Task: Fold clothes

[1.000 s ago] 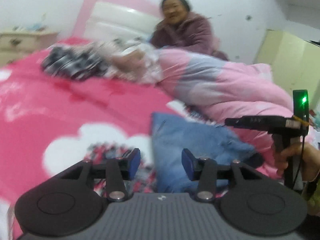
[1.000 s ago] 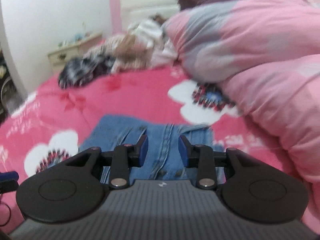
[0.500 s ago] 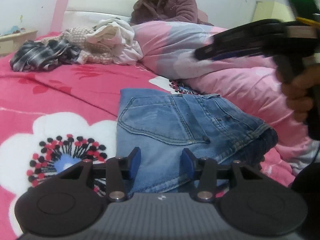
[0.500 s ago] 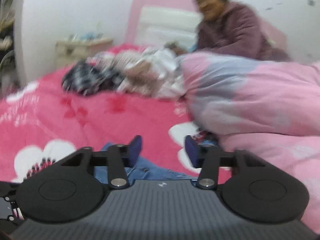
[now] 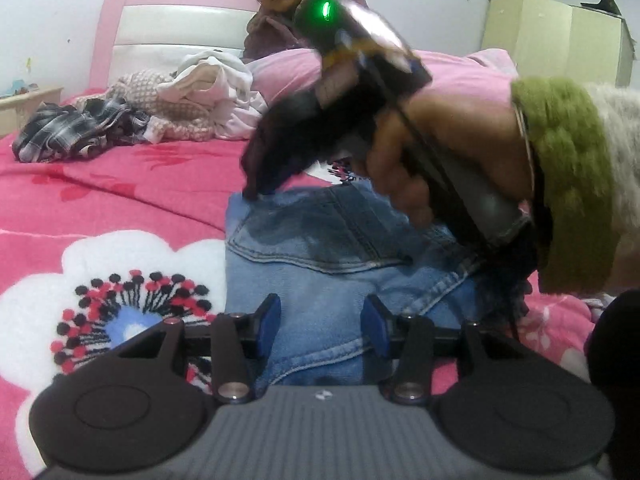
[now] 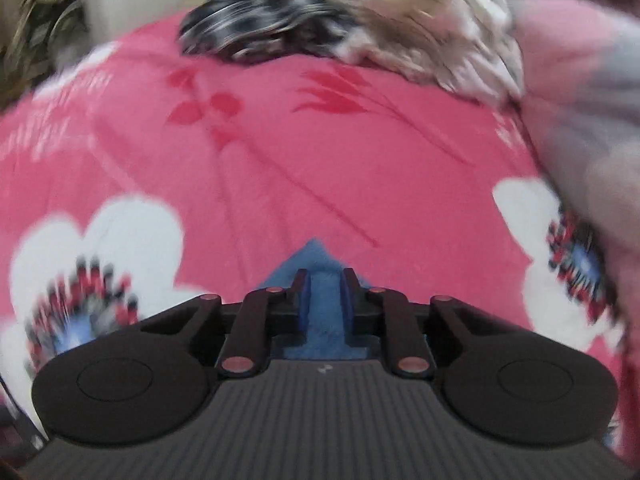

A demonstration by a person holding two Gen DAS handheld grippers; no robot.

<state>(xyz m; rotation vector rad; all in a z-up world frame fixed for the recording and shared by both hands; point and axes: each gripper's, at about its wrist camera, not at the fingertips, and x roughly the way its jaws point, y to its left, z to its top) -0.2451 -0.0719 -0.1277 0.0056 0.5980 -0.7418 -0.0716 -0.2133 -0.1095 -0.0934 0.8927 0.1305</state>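
The right gripper (image 6: 325, 294) is closing its two blue-padded jaws on a pointed corner of the folded jeans (image 6: 316, 268), and the denim sits pinched between the pads. The left gripper (image 5: 321, 322) has its two blue pads parted and grasps nothing; it hovers over the near edge of the same single pair of jeans (image 5: 320, 256), which lies folded on the bed sheet (image 5: 120, 192).

The denim is light blue, faded, with stitched seams and one curved pocket edge showing. The sheet is pink cotton printed with white flowers with red, black and blue centres. Further back lies one heap of loose clothes (image 5: 140, 120): a dark plaid piece, a knitted beige one, a white one. A pink quilt (image 5: 460, 72) is bunched beside them. No writing is readable.
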